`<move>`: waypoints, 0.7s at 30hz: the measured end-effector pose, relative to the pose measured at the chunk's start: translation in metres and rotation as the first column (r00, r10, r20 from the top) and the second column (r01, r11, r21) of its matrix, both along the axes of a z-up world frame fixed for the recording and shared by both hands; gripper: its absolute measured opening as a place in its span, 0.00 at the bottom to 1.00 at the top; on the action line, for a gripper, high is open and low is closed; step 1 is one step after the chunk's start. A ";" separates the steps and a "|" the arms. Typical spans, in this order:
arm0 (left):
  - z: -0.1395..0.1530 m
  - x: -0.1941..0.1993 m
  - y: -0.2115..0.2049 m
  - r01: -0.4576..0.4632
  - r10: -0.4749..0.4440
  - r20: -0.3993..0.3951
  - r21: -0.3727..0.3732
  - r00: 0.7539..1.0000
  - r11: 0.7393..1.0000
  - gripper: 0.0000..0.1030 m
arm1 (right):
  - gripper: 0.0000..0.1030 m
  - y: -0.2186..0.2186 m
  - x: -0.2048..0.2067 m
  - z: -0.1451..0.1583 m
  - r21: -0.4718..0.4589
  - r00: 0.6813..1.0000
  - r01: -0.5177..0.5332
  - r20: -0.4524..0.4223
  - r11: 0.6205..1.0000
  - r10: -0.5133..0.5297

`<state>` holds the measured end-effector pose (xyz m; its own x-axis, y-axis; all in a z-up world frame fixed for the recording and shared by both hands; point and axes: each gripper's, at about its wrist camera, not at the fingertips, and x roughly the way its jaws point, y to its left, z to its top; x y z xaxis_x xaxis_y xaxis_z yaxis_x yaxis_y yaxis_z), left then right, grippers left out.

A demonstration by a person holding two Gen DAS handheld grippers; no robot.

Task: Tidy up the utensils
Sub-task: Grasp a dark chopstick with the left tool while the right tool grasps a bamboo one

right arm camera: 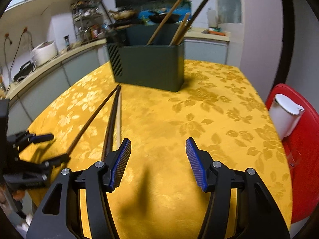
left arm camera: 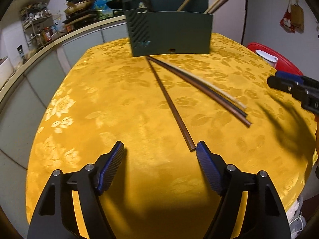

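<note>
Left wrist view: left tongs (left arm camera: 160, 149) gape empty beside a chopstick (left arm camera: 169, 105) (tabletop (left arm camera: 99, 103)); right tongs (right arm camera: 158, 145) likewise empty, parted.

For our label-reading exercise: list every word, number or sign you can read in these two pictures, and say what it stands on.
None can be read.
Utensil holder: small mark low on its front, too small to read.
Jars on the kitchen shelf: labels blurred.
Right gripper: faint marking on its black body, illegible.
</note>
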<state>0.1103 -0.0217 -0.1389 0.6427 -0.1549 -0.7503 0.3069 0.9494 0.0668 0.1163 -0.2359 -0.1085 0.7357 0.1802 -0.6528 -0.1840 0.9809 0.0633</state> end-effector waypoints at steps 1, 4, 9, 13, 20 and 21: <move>0.000 0.001 0.003 -0.008 0.008 -0.002 -0.003 1.000 1.000 0.70 | 0.54 0.003 0.001 -0.002 -0.003 1.000 -0.014 -0.007 1.000 0.014; 0.000 0.003 0.012 -0.032 0.032 -0.011 -0.019 0.999 0.999 0.70 | 0.54 0.011 0.005 -0.008 -0.016 0.998 -0.062 -0.034 0.998 0.061; -0.001 0.005 0.018 -0.042 0.042 -0.016 -0.041 0.999 0.998 0.70 | 0.51 0.024 0.017 -0.016 -0.045 0.988 -0.130 -0.085 0.991 0.125; -0.002 0.002 0.019 -0.036 0.035 -0.007 -0.042 0.999 0.998 0.70 | 0.45 0.028 0.026 -0.021 -0.050 0.981 -0.156 -0.122 0.986 0.149; -0.001 0.002 0.019 -0.031 0.031 -0.010 -0.051 0.999 0.998 0.70 | 0.40 0.040 0.029 -0.025 -0.059 0.969 -0.209 -0.147 0.976 0.199; -0.001 0.001 0.019 -0.030 0.029 -0.010 -0.053 1.000 0.998 0.70 | 0.37 0.042 0.030 -0.027 -0.066 0.966 -0.217 -0.156 0.974 0.204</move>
<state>0.1116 -0.0028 -0.1400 0.6408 -0.1756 -0.7474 0.2793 0.9601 0.0138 0.1464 -0.1939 -0.1356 0.5820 0.2619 -0.7699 -0.3815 0.9240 0.0259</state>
